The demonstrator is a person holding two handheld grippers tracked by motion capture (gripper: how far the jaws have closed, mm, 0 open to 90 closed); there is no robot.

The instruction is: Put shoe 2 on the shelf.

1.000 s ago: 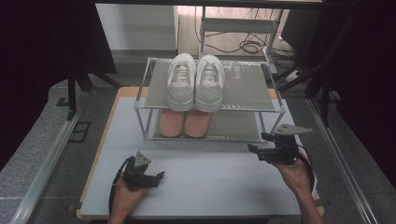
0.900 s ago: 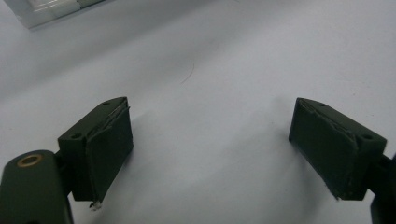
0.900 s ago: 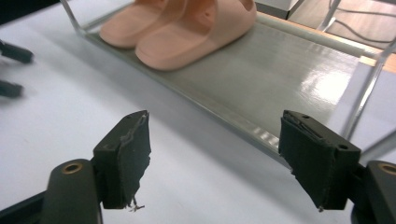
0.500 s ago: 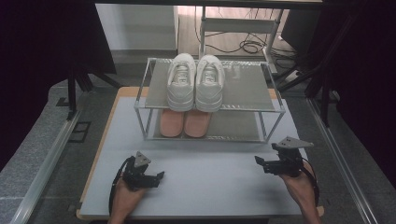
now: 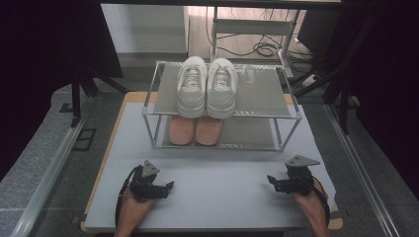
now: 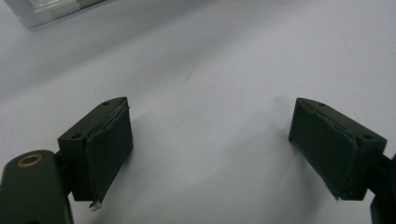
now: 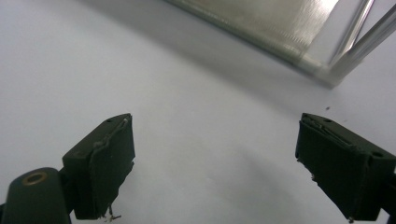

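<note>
- Grippers rest low over the pale mat point(image 5: 217, 192), well apart, at its near corners.
- Left gripper point(image 5: 169, 185): jaws spread wide, nothing between them.
- Right gripper point(image 5: 269, 178): jaws have just been opening, nothing between them.
- White sneakers point(image 5: 207, 86) sit side by side on the metal rack's point(image 5: 267, 91) top shelf, pink slippers point(image 5: 196, 131) directly below.

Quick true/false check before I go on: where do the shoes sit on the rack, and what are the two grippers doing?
1. The white sneakers sit on the top shelf of the metal shoe rack. True.
2. The pink shoes lie on the table in front of the rack. False: they are on the lower shelf.
3. The left gripper is open and empty. True.
4. The right gripper holds a sneaker. False: it is open, with nothing between the jaws.
</note>
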